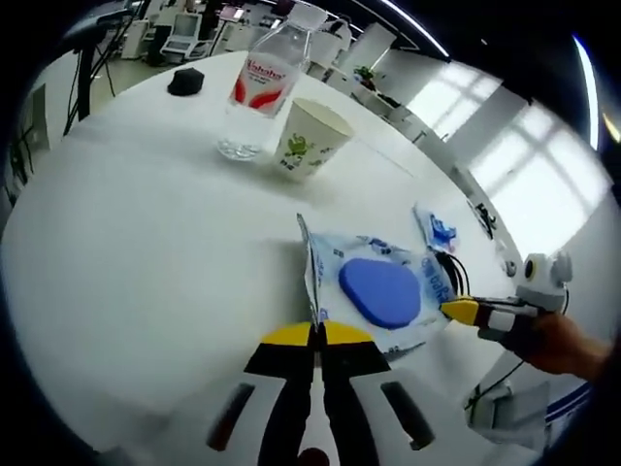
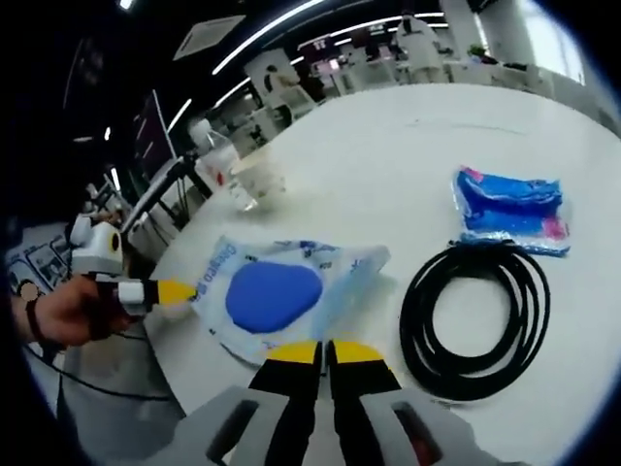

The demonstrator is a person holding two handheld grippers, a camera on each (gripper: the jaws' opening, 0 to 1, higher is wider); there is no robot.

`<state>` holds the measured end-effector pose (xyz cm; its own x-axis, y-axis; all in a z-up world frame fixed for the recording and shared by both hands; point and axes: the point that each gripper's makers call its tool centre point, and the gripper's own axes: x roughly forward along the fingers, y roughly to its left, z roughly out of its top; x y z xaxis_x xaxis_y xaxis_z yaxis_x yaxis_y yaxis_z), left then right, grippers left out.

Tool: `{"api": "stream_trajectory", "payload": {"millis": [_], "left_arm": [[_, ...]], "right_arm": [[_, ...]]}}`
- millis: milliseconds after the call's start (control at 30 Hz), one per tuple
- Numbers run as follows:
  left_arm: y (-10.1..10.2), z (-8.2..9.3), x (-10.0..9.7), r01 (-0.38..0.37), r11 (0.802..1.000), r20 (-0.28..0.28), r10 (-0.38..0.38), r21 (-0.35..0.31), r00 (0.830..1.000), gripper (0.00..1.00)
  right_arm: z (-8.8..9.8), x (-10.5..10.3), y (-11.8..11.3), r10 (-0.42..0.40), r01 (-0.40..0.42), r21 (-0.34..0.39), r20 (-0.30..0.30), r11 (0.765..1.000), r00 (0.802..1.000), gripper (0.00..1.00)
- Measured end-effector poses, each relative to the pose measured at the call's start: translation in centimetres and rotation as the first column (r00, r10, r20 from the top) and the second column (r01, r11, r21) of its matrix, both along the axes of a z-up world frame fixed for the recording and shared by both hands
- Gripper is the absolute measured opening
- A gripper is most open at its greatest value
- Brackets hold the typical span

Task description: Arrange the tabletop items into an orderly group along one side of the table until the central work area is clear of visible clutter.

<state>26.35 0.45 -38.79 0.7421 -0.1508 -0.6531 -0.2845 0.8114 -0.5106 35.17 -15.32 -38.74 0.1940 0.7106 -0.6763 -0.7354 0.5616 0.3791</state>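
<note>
Left gripper view – bottle, cup; right – cable; claws together on pouch.

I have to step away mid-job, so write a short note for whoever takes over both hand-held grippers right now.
Left hand-held gripper: jaws shut on the edge of the clear bag with the blue pad.
Right hand-held gripper: jaws together at the same bag's opposite edge; whether it pinches the plastic, I cannot tell.
On the white table: water bottle and paper cup side by side, black cap-like object beyond them, coiled black cable, blue snack packet.
Done: bottle and cup look grouped.
Left: move the bag, cable and packet to that side.
</note>
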Motion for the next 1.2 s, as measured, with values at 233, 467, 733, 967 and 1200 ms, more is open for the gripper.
{"api": "stream_trajectory", "payload": {"millis": [233, 467, 733, 967, 1200], "left_arm": [[-0.3, 1.7, 2.9, 0.026, 1.000, 0.045, -0.026, 0.004, 0.999, 0.00], [-1.0, 2.0, 5.5, 0.041, 0.999, 0.064, -0.040, -0.007, 0.997, 0.00], [-0.9, 1.5, 7.3, 0.061, 0.998, 0.066, -0.061, -0.004, 0.996, 0.00], [-0.1, 1.6, 8.8, 0.051, 0.999, 0.072, -0.051, 0.001, 0.996, 0.00], [0.6, 1.2, 10.4, 0.032, 0.999, 0.076, -0.031, -0.010, 0.997, 0.00]], "right_arm": [[1.3, 2.5, -0.5, 0.002, -0.003, 0.009, 0.053, 1.000, 0.999, 0.00], [1.5, 5.2, -1.3, -0.010, 0.010, 0.001, 0.081, 1.000, 0.997, 0.00], [1.4, 6.9, -1.4, -0.004, 0.005, -0.009, 0.095, 1.000, 0.996, 0.00], [1.8, 9.0, -0.1, 0.024, -0.023, -0.015, 0.127, 1.000, 0.992, 0.00], [1.7, 11.6, 1.1, 0.018, -0.018, -0.001, 0.132, 1.000, 0.991, 0.00]]}}
